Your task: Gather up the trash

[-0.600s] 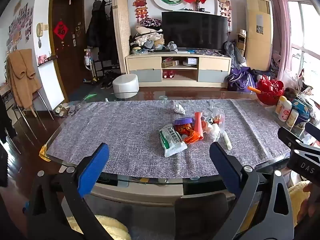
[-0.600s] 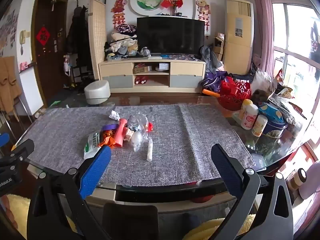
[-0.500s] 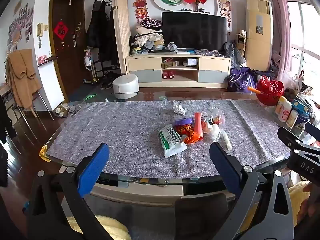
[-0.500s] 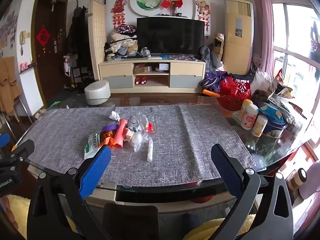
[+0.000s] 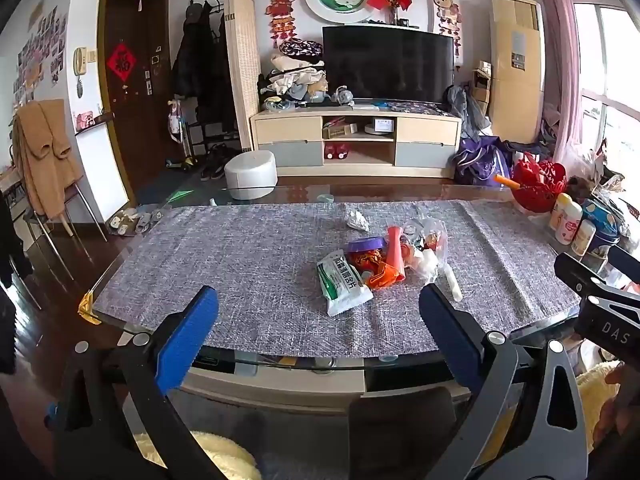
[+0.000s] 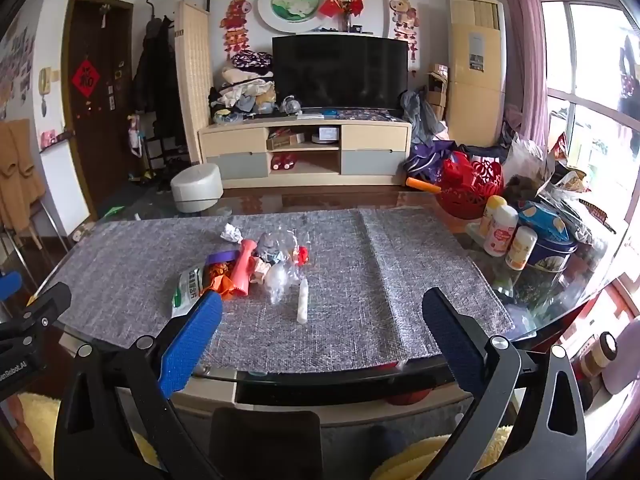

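- Left wrist view: the left gripper (image 5: 318,312) was held short of the near edge of the tabletop (image 5: 280,360), tilted downward toward it, its blue-padded fingers (image 5: 186,336) spread wide with nothing between them.
- The pile of trash (image 5: 384,258) lay on the grey cloth (image 5: 248,264), ahead of the gripper and a little to the right, well apart from the fingers.
- In the pile, a white and green packet (image 5: 342,282) was nearest, an orange-red tube (image 5: 394,250) stood behind it, and a white stick (image 5: 452,280) lay at the right side; a crumpled paper ball (image 5: 357,220) sat apart, farther back.
- Part of the right gripper (image 5: 600,304) showed at the right edge of this view.
- Right wrist view: the right gripper (image 6: 320,320) was likewise held before the tabletop edge and angled down, fingers (image 6: 450,330) fully apart and empty.
- Here the trash (image 6: 256,264) lay ahead and to the left, with the white stick (image 6: 303,300) closest to the gap between the fingers.
- Bottles (image 6: 500,230) and a red basket (image 6: 470,188) stood at the far right of the tabletop.
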The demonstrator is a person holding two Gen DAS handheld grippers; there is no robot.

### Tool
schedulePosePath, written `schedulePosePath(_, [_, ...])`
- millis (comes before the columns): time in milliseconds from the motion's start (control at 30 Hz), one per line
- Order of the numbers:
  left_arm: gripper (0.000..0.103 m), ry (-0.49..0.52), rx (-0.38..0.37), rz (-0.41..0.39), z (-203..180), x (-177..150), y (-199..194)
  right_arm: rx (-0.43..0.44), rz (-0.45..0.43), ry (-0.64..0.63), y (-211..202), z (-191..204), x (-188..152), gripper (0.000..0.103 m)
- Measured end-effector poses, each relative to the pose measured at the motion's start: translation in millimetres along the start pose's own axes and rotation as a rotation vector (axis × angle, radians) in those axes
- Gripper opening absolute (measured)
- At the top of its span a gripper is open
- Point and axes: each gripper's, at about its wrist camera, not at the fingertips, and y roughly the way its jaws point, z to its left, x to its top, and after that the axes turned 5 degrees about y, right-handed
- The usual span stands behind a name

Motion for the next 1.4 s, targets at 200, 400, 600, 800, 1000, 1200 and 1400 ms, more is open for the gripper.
schedulePosePath(200, [0.095, 0.000, 0.000, -0.002, -0.4, 3.8, -1.1, 0.008, -0.001, 0.010, -1.0, -1.9, 0.2, 0.101])
schedulePosePath(400, [0.095, 0.001, 0.001, -0.003, -1.4, 3.9, -1.6, 0.015, -0.001, 0.018, -2.0, -2.8, 0.8, 0.101])
schedulePosePath(600, [0.095, 0.001, -0.001, -0.004, -0.2, 3.6, -1.5, 0.018, -0.003, 0.023, -1.8, -3.0, 0.5, 0.101])
schedulePosePath(800, [0.095, 0.002, -0.001, -0.005, 0.0, 3.7, -1.8, 0.020, -0.005, 0.026, -1.8, -3.0, 0.6, 0.101])
schedulePosePath(1000, [0.095, 0.002, -0.001, -0.005, 0.4, 3.6, -2.2, 0.021, -0.003, 0.026, -1.8, -2.7, 0.4, 0.101])
schedulePosePath(1200, [0.095, 0.002, -0.002, -0.005, 1.0, 3.7, -2.1, 0.024, -0.004, 0.031, -1.7, -2.3, 0.3, 0.101])
schedulePosePath(1400, [0.095, 0.002, -0.002, -0.007, 1.3, 3.7, -2.4, 0.026, -0.005, 0.036, -1.9, -2.8, 1.2, 0.101])
